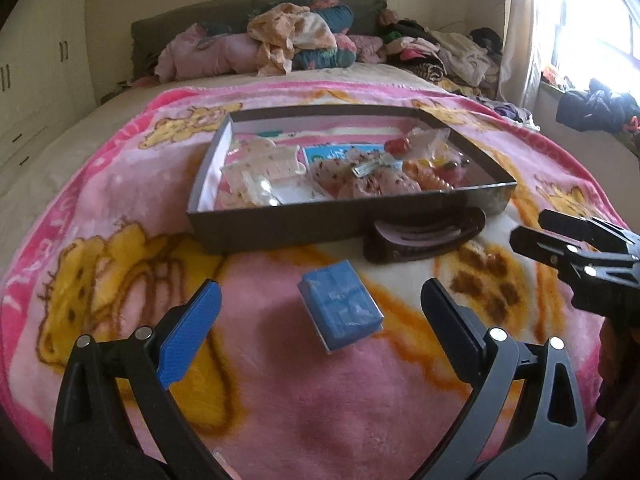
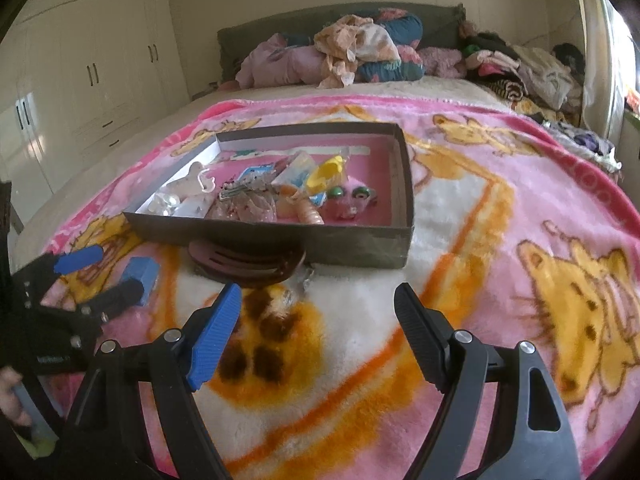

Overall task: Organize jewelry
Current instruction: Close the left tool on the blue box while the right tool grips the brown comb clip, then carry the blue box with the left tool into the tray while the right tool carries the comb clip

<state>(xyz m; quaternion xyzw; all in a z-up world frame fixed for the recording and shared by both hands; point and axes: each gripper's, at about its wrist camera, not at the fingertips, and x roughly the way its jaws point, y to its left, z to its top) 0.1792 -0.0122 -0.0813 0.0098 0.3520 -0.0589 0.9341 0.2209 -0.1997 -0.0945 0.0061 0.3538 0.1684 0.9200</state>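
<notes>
While the left gripper (image 1: 320, 316) hangs low over the pink blanket (image 1: 280, 392) on the bed, its jaws stand wide apart with a small blue box (image 1: 340, 307) lying on the blanket between them, touching neither. Just beyond, a shallow dark box (image 1: 280, 226) holds the jumble of hair clips and trinkets (image 1: 360, 176). A dark brown hair clip (image 1: 424, 238) rests on the blanket against the dark box's near wall. Farther right, the right gripper (image 2: 318, 332) hovers above the blanket's white and orange patch, jaws apart and holding nothing. Clothes (image 2: 360, 48) are heaped at the headboard.
</notes>
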